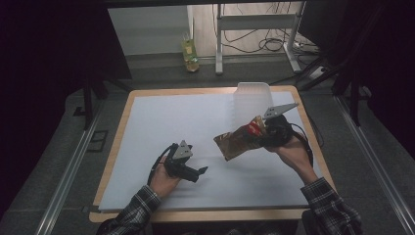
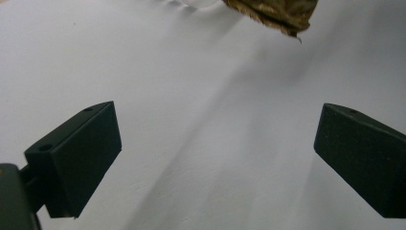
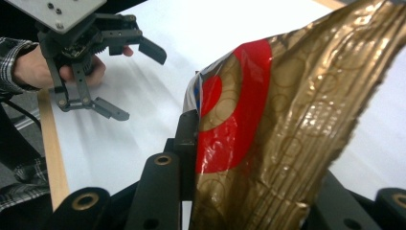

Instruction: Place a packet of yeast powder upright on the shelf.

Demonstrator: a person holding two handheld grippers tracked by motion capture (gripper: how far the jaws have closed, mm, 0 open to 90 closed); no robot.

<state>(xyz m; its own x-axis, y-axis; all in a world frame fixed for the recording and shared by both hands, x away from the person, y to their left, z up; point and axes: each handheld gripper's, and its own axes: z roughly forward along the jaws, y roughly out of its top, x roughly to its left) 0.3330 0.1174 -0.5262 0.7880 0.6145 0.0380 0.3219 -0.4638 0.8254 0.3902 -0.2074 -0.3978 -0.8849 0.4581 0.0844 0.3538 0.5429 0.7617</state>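
A crinkled gold snack bag (image 1: 240,139) with a red mark hangs above the right half of the white sheet (image 1: 166,117). My right gripper (image 1: 259,133) is shut on the bag's upper end. In the right gripper view the bag (image 3: 287,120) is pinched between the jaws of the right gripper (image 3: 230,163), and the far jaw is hidden behind it. My left gripper (image 1: 198,159) rests low at the front centre, open and holding nothing. In the left gripper view the wide-apart jaws of the left gripper (image 2: 215,153) frame bare sheet, with the bag's corner (image 2: 277,14) at the top. The right gripper view also shows the left gripper (image 3: 136,81), open.
A clear plastic container (image 1: 250,100) stands at the back right of the table, just behind the held bag. The wooden table edge (image 1: 195,215) borders the sheet. A yellow-green bottle (image 1: 190,55) and a desk frame stand on the floor beyond.
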